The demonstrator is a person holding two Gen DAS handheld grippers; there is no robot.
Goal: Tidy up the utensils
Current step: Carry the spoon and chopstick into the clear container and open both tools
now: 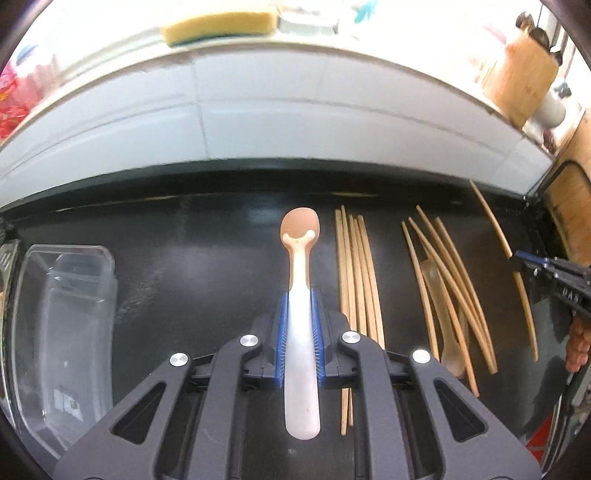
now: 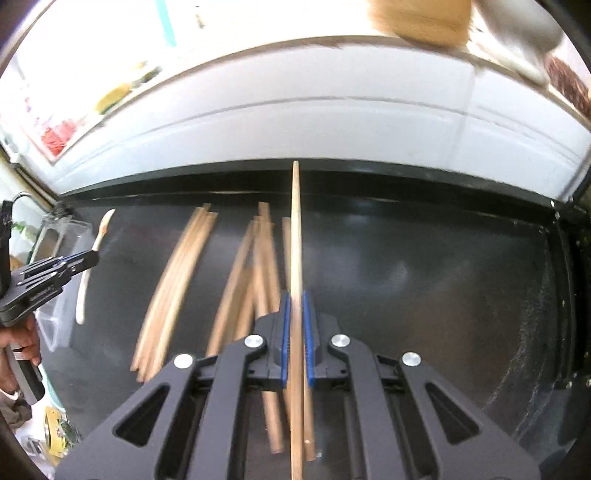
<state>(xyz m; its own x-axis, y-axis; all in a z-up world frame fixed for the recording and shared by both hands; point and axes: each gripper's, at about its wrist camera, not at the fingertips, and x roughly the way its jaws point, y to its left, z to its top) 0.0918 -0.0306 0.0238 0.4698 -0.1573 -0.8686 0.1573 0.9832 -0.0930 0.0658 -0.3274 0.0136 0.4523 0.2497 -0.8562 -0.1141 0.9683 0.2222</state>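
Observation:
My left gripper [image 1: 298, 299] is shut on a pale plastic spoon [image 1: 299, 258], bowl pointing away, held above the black tabletop [image 1: 184, 258]. To its right lie a neat bundle of wooden chopsticks [image 1: 356, 273] and a looser pile of chopsticks [image 1: 448, 284] over a translucent spoon [image 1: 434, 277]. My right gripper [image 2: 295, 301] is shut on a single chopstick [image 2: 296, 229], pointing away above the loose pile [image 2: 258, 266]. The neat bundle [image 2: 177, 273] lies to its left. The left gripper with its spoon shows at the far left of the right wrist view [image 2: 83, 260]. The right gripper shows at the right edge of the left wrist view [image 1: 517, 258].
A clear plastic container [image 1: 62, 325] sits at the table's left. A white tiled wall [image 1: 295, 122] runs behind the table, with a yellow sponge [image 1: 218, 24] on its ledge. A wooden block [image 1: 517, 77] stands at the back right.

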